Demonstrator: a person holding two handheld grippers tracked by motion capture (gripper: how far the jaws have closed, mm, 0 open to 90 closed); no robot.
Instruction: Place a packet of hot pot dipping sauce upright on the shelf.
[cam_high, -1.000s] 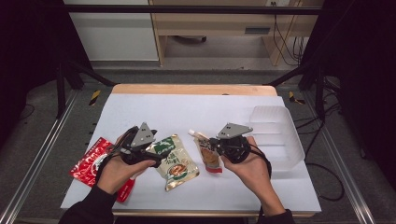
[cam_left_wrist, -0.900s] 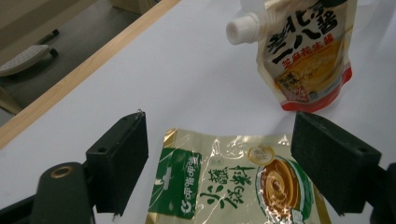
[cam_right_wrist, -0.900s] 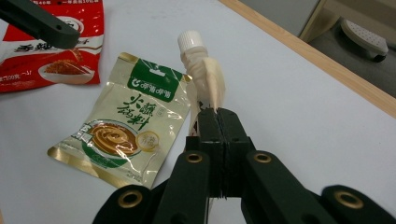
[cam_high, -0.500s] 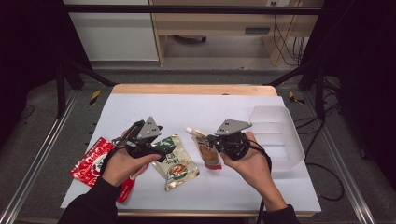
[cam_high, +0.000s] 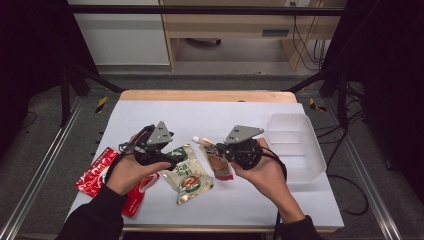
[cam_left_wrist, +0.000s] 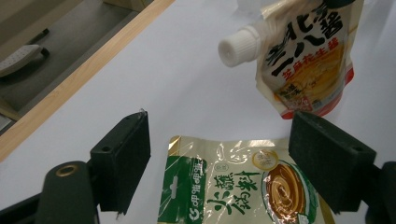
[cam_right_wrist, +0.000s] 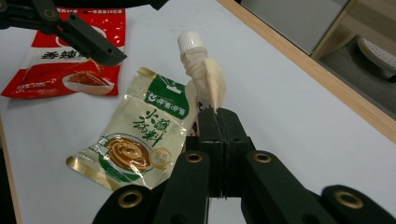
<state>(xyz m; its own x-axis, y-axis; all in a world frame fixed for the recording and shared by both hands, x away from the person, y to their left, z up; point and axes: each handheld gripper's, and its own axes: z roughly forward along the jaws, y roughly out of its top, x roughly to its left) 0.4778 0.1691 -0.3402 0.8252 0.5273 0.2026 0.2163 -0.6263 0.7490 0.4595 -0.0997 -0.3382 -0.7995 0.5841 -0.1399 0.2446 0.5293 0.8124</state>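
— Start from the left. What have you got?

— My left gripper (cam_high: 172, 162) stands with its jaws wide apart and grips nothing. In the left gripper view the green-and-cream sauce packet (cam_left_wrist: 238, 184) lies flat on the white table (cam_high: 200, 117), its top edge reaching up between my two pads (cam_left_wrist: 122, 161) without touching either. Off to the left of that hand, the red snack packet (cam_high: 102, 172) lies partly under my forearm.

— And which way does the green packet run?

— In the high view its long axis (cam_high: 187, 175) goes from the near edge of the table toward the far side, leaning a little leftward at the top. The jaws straddle its upper end across the short width, so I judge a close here would pinch the top seam.

— The right side?

— My right gripper (cam_high: 217, 150) is clamped tight on the spouted pouch (cam_right_wrist: 205, 77), pinching its edge so the white cap (cam_right_wrist: 189, 39) points away from the jaws. It hangs just right of the green packet. Farther right sits the clear plastic tray (cam_high: 300, 172), close beside my right hand.

— So who takes the green one?

— The left, I'd say; it is already over it.
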